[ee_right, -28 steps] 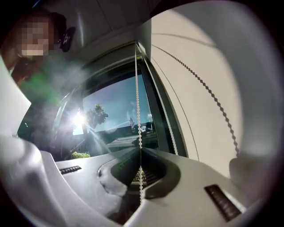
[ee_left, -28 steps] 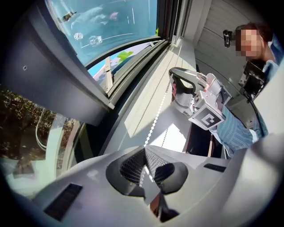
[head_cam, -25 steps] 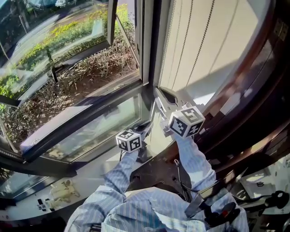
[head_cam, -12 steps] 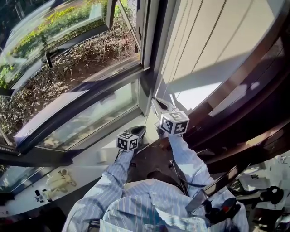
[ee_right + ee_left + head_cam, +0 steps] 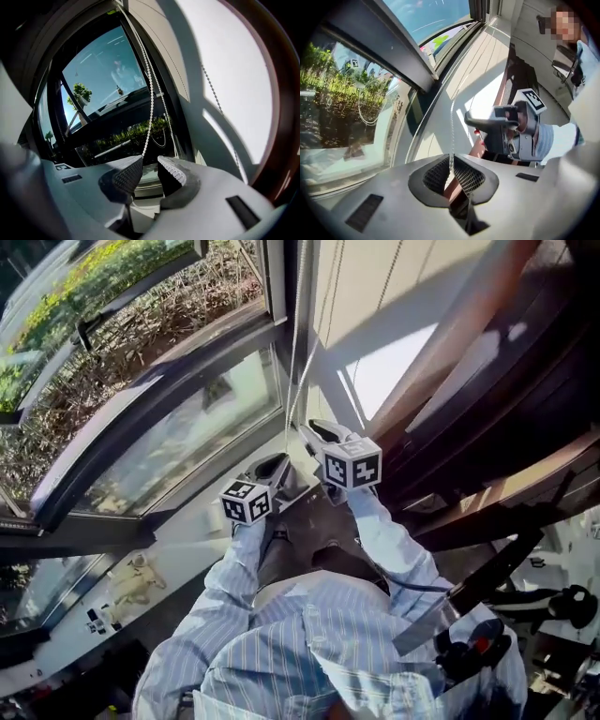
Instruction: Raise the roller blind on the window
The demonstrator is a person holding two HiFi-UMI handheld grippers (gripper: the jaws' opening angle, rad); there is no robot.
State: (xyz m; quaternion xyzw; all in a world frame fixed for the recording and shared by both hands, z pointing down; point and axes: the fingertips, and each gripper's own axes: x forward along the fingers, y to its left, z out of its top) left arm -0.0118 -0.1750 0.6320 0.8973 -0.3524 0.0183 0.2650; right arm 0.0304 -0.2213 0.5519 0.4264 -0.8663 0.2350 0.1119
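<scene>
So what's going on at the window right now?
A person is working the roller blind by its bead chain, with a claw in each hand. The left claw is shut on the bead chain, pinching it between its pads. The right claw is open, its jaws apart. A strand of the chain hangs right at their tips but is not gripped. The window beside the blind looks out on shrubs.

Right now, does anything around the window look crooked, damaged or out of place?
Nothing stands out. The bead chain runs straight down into the left gripper, which is shut on it; the right gripper is open beside the chain. The roller blind shows no visible tear.
</scene>
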